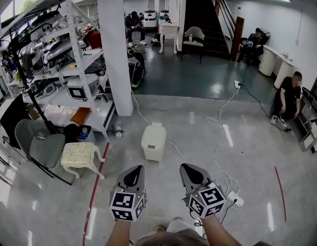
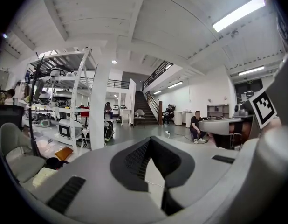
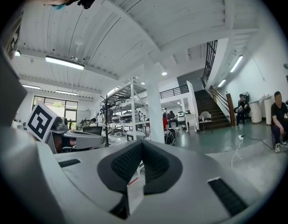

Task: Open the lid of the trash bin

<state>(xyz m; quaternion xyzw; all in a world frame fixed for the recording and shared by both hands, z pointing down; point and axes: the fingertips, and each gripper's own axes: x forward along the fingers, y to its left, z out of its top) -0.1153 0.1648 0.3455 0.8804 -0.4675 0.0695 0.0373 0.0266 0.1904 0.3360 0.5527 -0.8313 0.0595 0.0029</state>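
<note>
A glossy grey workshop floor (image 1: 240, 152) fills the frame. The cream trash bin (image 1: 153, 146) stands at frame centre, its lid (image 1: 154, 130) down. It looks like light, stiff plastic, best lifted at the lid's front lip. Below it and well apart, the left gripper (image 1: 135, 169) and right gripper (image 1: 186, 167) hover, fingers pressed together and empty. A stool (image 1: 79, 155) sits to the left and a white cable (image 1: 218, 137) to the right; the approach looks open.

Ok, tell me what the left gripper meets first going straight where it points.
Likely the cream plastic trash bin standing ahead of the left gripper. Its own view looks level across the room, so it may pass above the bin. Depth is unclear.
</note>
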